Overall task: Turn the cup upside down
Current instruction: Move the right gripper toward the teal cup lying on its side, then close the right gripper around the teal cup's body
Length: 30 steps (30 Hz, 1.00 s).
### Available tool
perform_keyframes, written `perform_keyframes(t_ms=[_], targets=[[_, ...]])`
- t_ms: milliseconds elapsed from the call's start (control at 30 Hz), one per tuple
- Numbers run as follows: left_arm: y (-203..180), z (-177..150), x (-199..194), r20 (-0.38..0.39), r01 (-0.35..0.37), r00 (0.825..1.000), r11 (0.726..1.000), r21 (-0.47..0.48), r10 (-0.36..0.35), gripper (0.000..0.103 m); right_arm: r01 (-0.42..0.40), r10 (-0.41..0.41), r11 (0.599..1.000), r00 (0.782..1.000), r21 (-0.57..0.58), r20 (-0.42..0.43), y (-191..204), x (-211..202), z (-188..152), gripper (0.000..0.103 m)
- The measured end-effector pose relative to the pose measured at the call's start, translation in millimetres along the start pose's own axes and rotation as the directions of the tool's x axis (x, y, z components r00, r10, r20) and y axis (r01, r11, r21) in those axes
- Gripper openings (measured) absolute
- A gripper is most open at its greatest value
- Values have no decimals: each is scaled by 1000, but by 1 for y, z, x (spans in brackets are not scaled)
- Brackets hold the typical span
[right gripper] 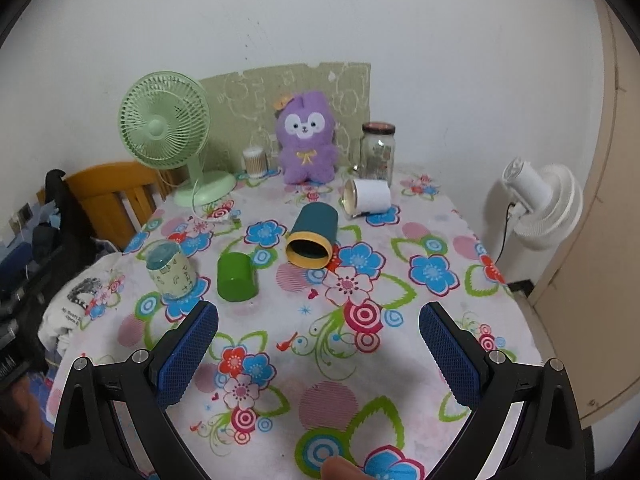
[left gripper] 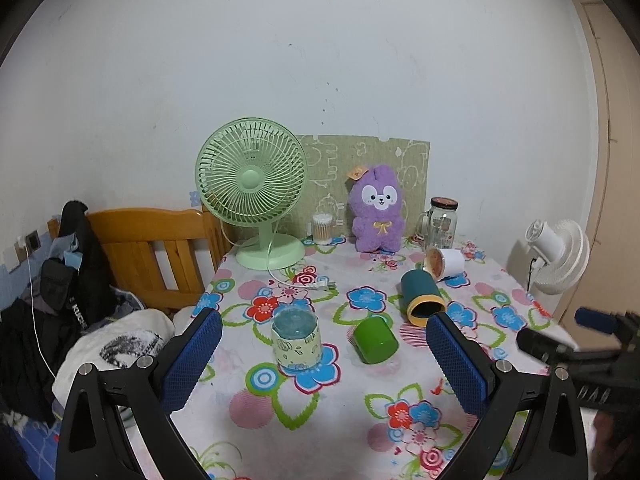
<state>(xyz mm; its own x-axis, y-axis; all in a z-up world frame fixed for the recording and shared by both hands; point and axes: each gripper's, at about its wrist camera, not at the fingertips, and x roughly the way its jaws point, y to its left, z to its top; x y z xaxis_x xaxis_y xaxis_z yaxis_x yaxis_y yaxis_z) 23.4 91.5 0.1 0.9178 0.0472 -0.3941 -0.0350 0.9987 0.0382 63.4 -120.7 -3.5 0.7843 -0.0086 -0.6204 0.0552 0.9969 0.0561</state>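
Taking the green fan (left gripper: 251, 178) as landmark: the patterned cup (left gripper: 296, 338) stands base-up in front of it. To its right, the green cup (left gripper: 375, 340), teal cup (left gripper: 423, 293) and white cup (left gripper: 446, 263) lie on their sides. The left gripper (left gripper: 323, 358), fingers released, empty, is judged nearer the green cup; the right gripper (right gripper: 319, 354) is likewise spread, empty.

Table (right gripper: 440, 240) (floral cloth) carries cups (right gripper: 236, 276).

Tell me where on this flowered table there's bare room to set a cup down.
The near half of the tablecloth, between the open right gripper and the green cup, is bare. The right side beyond the teal cup is also free. The far edge is crowded: green fan, swab jar, purple plush, glass jar, white cup.
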Motion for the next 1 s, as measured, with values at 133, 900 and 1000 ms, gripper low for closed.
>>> perform_keyframes(t_ms=[133,900,1000], targets=[[-2,0,18,-15,-2,1000,1000,21,2,103,24,-24,1000,999,-14,-32,-1,22,14,102],[-23,25,153,-149,29,989,977,209,2,103,-51,78,994,948,94,-310,-9,183,98,102],[-24,29,168,-157,27,988,973,228,9,103,-57,96,992,920,113,-381,-10,212,101,102]])
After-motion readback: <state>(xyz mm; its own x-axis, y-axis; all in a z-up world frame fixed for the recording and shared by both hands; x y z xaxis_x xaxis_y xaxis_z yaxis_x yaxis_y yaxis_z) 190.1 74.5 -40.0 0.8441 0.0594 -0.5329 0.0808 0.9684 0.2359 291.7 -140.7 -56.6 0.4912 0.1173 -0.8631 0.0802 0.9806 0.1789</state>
